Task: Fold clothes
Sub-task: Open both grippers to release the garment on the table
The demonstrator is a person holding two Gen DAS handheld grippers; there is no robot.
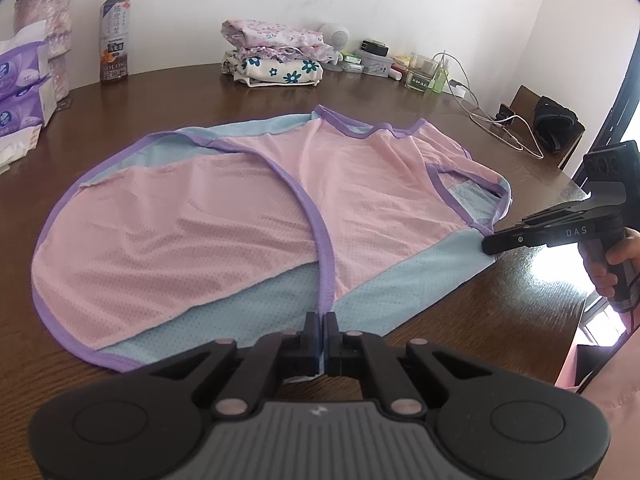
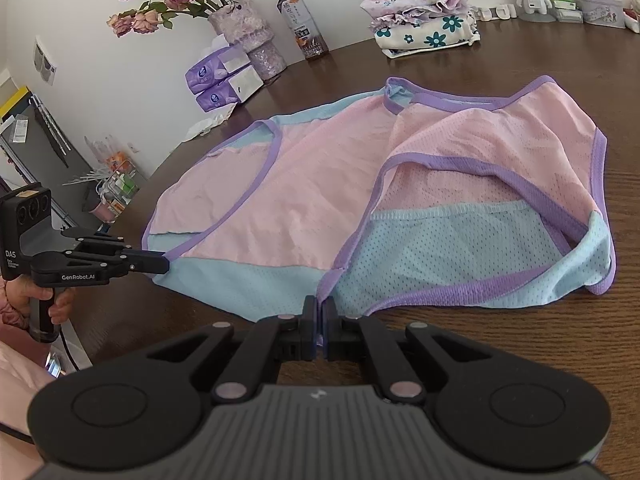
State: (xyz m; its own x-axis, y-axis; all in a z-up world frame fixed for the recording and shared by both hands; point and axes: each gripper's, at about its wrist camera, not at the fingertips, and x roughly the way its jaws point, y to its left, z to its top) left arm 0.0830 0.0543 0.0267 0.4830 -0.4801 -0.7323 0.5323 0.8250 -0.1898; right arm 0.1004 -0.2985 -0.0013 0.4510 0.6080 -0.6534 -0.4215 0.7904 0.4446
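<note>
A pink mesh garment (image 1: 200, 220) (image 2: 300, 184) with purple trim and light blue panels lies spread on the brown table (image 1: 500, 320) (image 2: 520, 340). My left gripper (image 1: 325, 316) is shut on its near blue hem where a purple band ends, with fabric pinched between the pads. In the right wrist view this left gripper (image 2: 166, 264) sits at the garment's left corner. At the opposite end, my right gripper (image 2: 321, 304) is shut on the near purple-trimmed hem. From the left wrist view the right gripper (image 1: 490, 244) touches the garment's right blue corner, held by a hand.
A stack of folded clothes (image 1: 276, 56) (image 2: 424, 20) sits at the back by the wall. A tea bottle (image 1: 115, 40) (image 2: 302, 24), tissue packs (image 1: 20, 88) (image 2: 216, 80) and a flower vase (image 2: 248, 40) stand nearby. Cables (image 1: 500, 120) trail near the table's right edge.
</note>
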